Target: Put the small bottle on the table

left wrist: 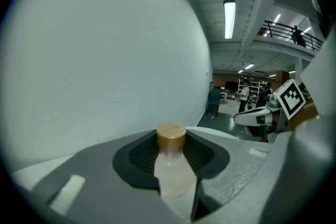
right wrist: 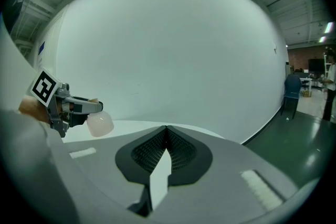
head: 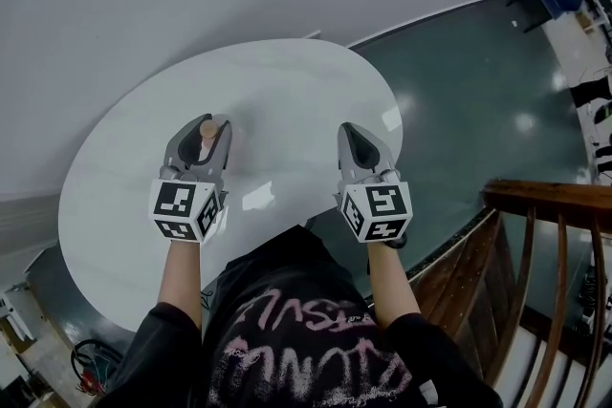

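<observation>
Left gripper (head: 203, 131) clamped on bottle (left wrist: 173, 173) just below the cap, over table (head: 287, 81), at 9 o'clock from right gripper (head: 356, 143), whose jaws are closed and empty. To do: lower straight, keep bottle upright, release only once base seats; tilt risks toppling.

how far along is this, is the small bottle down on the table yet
Done: the left gripper has the small bottle clamped between its jaws. In hand: it holds the bottle over the white table, and the base appears clear of the top. Left: lower it, stand it on the table and open the jaws. The right gripper is shut and empty.
</observation>
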